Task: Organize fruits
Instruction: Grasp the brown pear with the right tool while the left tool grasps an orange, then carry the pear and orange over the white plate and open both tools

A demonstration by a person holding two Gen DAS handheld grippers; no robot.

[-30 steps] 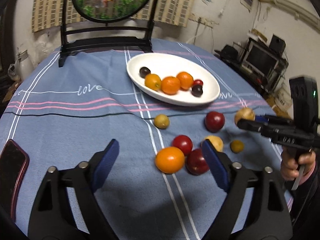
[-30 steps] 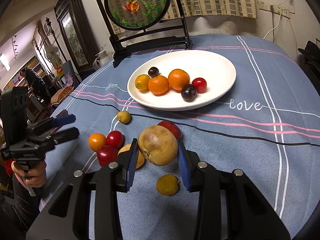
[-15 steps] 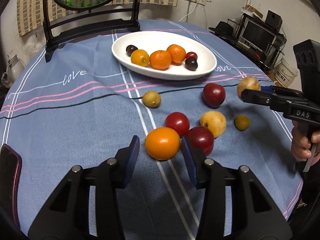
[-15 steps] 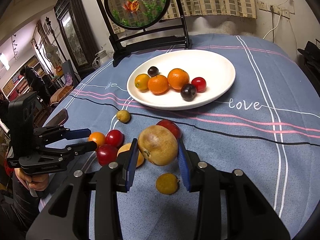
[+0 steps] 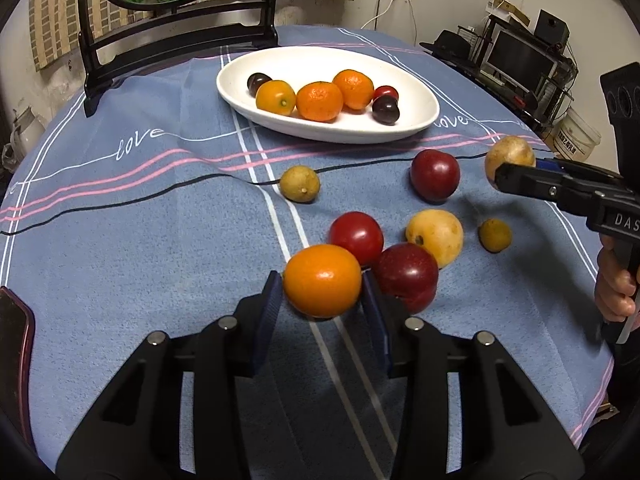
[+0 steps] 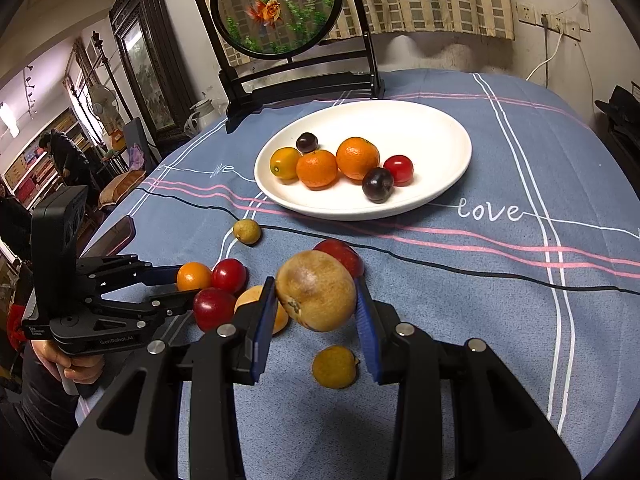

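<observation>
The table (image 5: 120, 240), under a blue striped cloth, is seen ahead of both pairs of tongs, and the white oval plate (image 5: 416, 116) lies well beyond them with six fruits already in it: three orange ones, two dark plums and a small red one.

Compared with a second ago, the left tongs (image 5: 322, 300) are brought lower and nearer to the loose fruit, and their jaws have just been closing. The orange fruit (image 5: 322, 280) now sits between the blue pads, which appear to press on both its sides, so it is judged to be gripped. It seems not yet lifted off the cloth. A dark red plum (image 5: 406, 276) lies just right of the left tongs, touching or nearly touching the orange fruit, and may be nudged on lifting.

The right tongs (image 6: 316, 312) are unchanged: they are clamped on a brownish-yellow round fruit (image 6: 316, 290), held clear above the cloth.

With a fruit in each pair of tongs, both can next be carried forward to the plate.
</observation>
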